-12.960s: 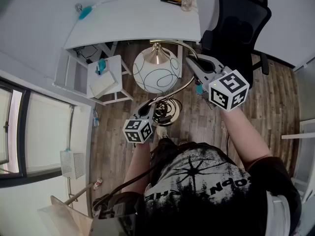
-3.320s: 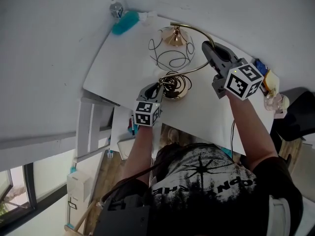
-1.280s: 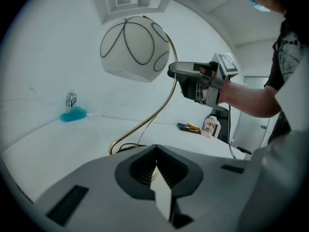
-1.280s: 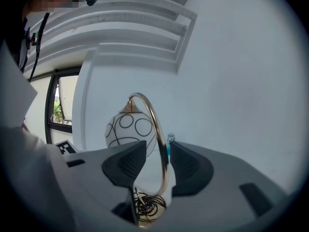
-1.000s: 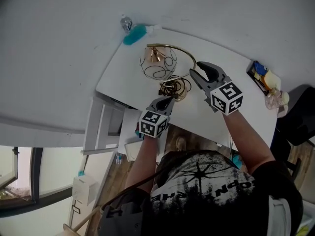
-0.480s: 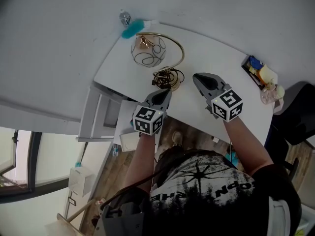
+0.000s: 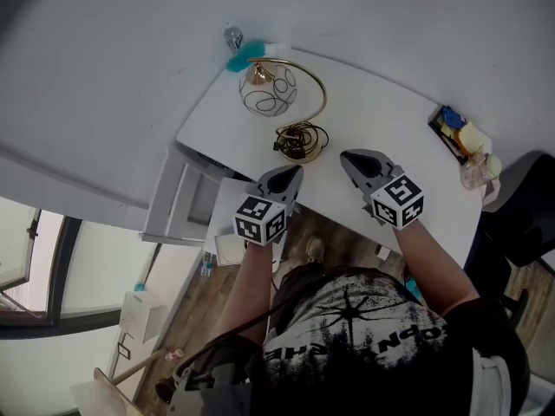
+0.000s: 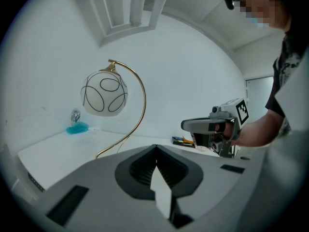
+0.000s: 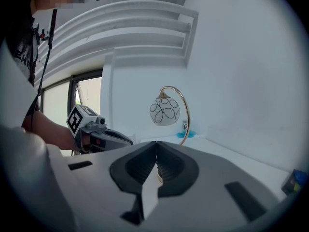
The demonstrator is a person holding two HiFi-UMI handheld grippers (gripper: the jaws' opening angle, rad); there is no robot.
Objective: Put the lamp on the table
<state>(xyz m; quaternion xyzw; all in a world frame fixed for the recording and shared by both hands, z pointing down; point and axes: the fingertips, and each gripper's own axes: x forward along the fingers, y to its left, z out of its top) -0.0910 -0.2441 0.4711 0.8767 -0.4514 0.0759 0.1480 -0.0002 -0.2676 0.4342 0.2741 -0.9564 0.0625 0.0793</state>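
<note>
The lamp stands on the white table near its far left corner. It has a white globe shade with black loops, a gold arched stem and a base with coiled cord. My left gripper hovers just short of the base, shut and empty. My right gripper is to the right of the base, its jaws closing until they meet with nothing between them. The left gripper view shows the shade ahead and the right gripper beside it. In the right gripper view the shade is beyond the left gripper.
A teal brush and a small bottle lie at the table's far corner behind the lamp. Small items and a glass sit at the right end. A white shelf unit stands below left, a black chair at right.
Both grippers have drawn back from the lamp toward the table's near edge. The right gripper's jaws, open a second ago, have come together. The lamp stays standing on the table.
</note>
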